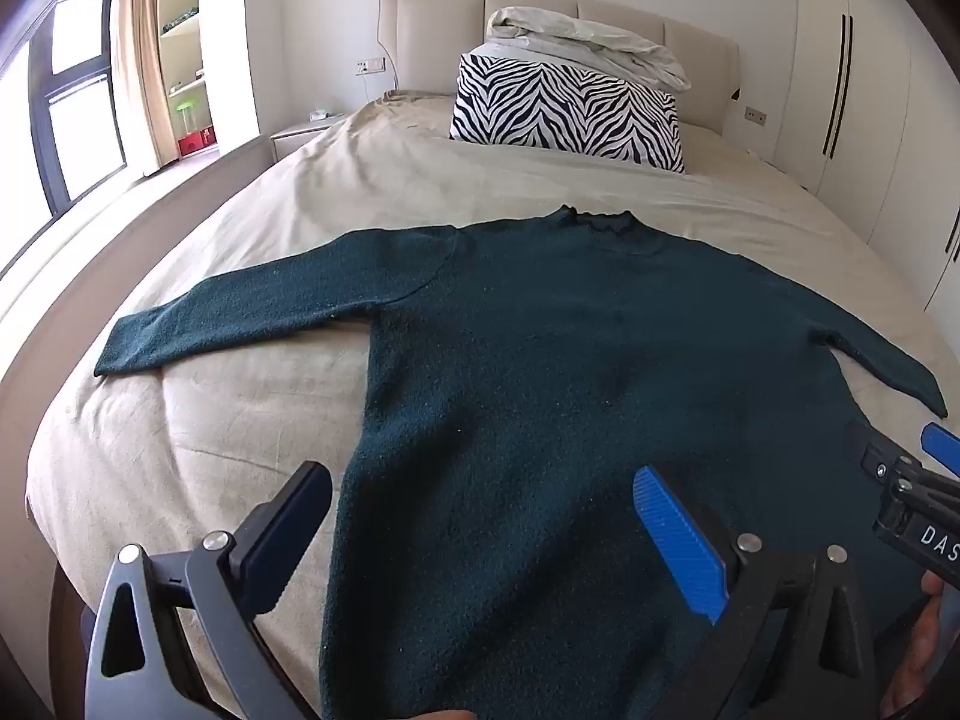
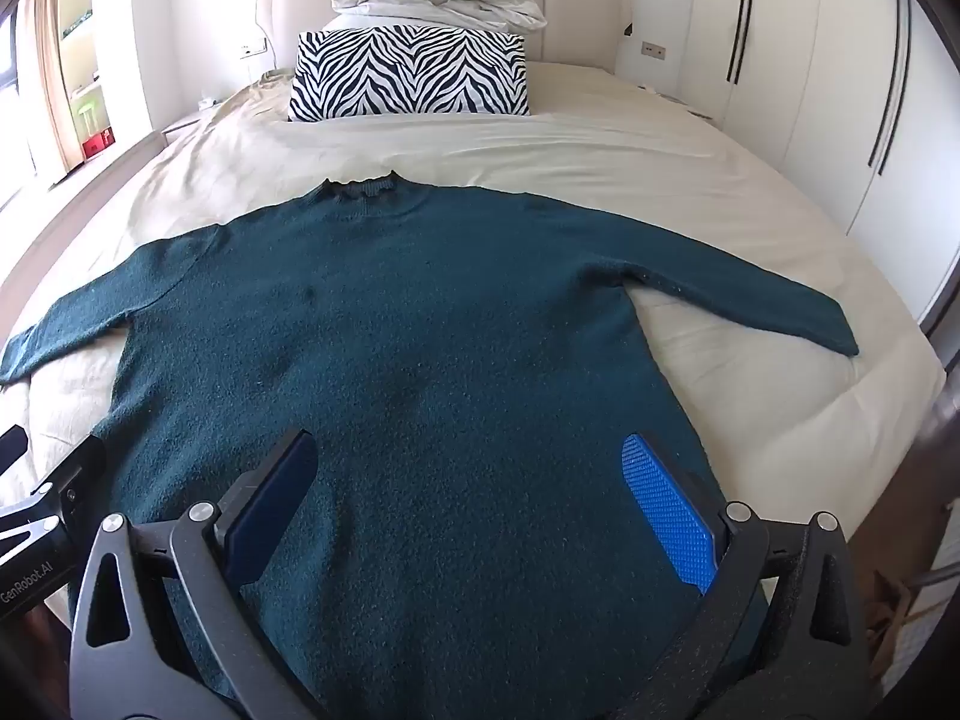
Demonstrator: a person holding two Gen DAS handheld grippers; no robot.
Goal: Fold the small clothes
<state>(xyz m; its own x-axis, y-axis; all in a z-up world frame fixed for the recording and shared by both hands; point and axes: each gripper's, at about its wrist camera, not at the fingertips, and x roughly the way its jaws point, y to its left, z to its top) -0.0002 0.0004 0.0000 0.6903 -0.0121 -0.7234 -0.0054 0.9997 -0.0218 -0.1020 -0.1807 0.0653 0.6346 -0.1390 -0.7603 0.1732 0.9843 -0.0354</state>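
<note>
From my left gripper [image 1: 480,531], whose fingers are spread wide and pinching nothing, the dark teal knitted long-sleeved sweater [image 1: 540,360] lies flat on the beige bedsheet [image 1: 252,408], its left side edge running between the fingers and its left sleeve stretched out ahead to the left. My right gripper [image 2: 474,498] is spread just as wide and empty above the sweater's lower body, the right sleeve reaching ahead to its right. I judge the laying-out done and no fold yet made; both sleeves and the body are left to fold.

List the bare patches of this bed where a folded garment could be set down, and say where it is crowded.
Free: sheet between sweater collar and zebra pillow; sheet under each sleeve. Crowded: headboard end, pillow and bundled duvet; near edge, both open grippers.
</note>
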